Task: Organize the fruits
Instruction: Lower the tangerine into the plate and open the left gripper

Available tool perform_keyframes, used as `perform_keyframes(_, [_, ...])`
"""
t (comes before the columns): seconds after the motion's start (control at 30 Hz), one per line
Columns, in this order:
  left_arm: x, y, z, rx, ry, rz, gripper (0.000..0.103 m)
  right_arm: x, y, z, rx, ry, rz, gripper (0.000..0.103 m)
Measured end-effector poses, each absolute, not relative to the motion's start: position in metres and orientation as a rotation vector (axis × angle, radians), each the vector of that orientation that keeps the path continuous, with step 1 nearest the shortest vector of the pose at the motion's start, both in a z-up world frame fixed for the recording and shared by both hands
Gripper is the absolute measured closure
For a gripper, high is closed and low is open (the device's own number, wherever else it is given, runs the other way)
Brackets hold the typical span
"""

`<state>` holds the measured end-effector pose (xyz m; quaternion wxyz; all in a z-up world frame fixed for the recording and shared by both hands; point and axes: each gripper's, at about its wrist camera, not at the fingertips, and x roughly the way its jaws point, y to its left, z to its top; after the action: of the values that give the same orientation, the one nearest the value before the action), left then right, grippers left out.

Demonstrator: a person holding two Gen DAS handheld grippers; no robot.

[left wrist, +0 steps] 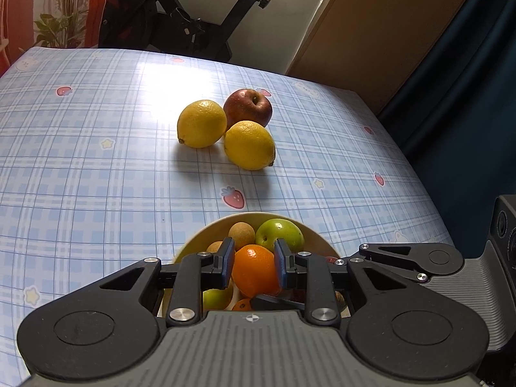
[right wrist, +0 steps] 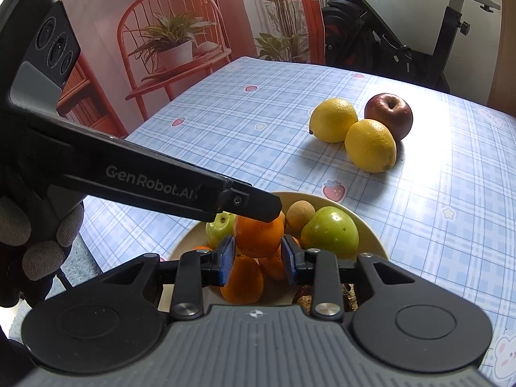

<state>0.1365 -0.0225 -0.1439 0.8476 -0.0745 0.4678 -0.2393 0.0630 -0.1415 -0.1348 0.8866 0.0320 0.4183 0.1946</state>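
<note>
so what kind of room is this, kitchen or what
Most likely a home living or dining area, not clearly a kitchen: a table under a checked strawberry-print cloth, an exercise bike behind it, and a potted plant on an orange chair.

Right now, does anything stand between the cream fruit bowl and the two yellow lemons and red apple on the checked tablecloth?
Nothing visible. Only bare blue checked tablecloth, with a printed strawberry, lies between the cream bowl and the nearer yellow lemon; the second lemon and red apple sit behind it.

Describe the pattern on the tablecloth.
The tablecloth has pale blue plaid with small strawberries and stars; clearest in the right wrist view.
</note>
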Motion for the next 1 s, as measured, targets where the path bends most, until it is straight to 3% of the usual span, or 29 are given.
perform_keyframes(1.0, [0.131, -0.017, -0.134, -0.123, 0.918, -0.474, 0.075, 0.05, -0.148, -0.128, 0.061, 0.814, 0.371, 0.067])
